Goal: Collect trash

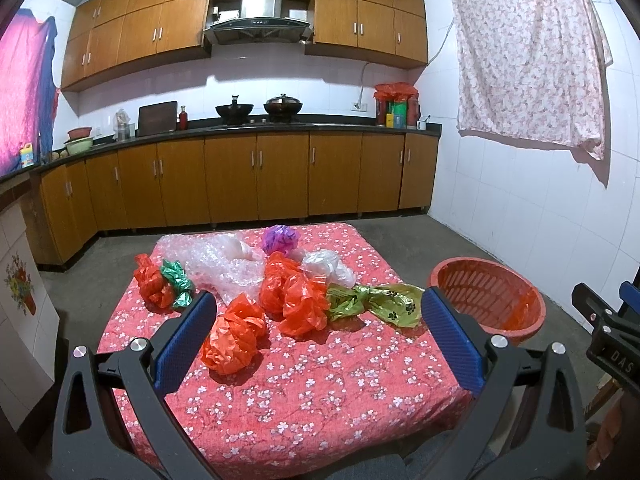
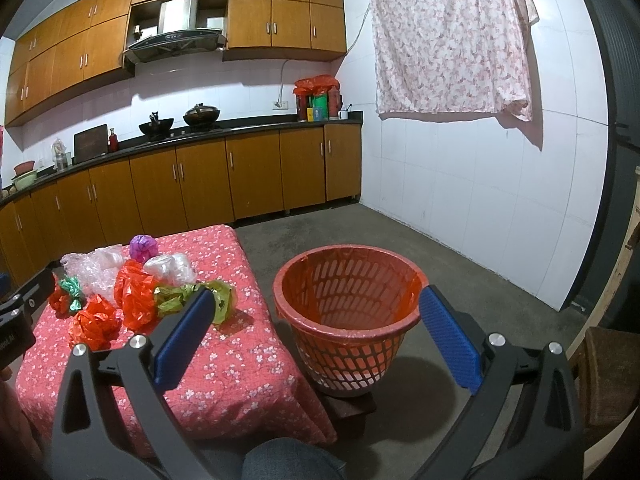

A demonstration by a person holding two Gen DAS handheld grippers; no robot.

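Note:
Several crumpled plastic bags lie on a table under a red flowered cloth: orange ones, a green one, an olive bag with paw prints, a purple ball, a white one and bubble wrap. My left gripper hovers open over the near side of the pile, holding nothing. An orange slotted basket stands on the floor right of the table. My right gripper is open in front of the basket, empty; the olive bag lies just left of it.
Wooden kitchen cabinets and a dark counter with pans run along the far wall. A flowered sheet hangs on the white tiled wall at the right. Grey floor surrounds the table. A person's knee in jeans shows at the bottom edge.

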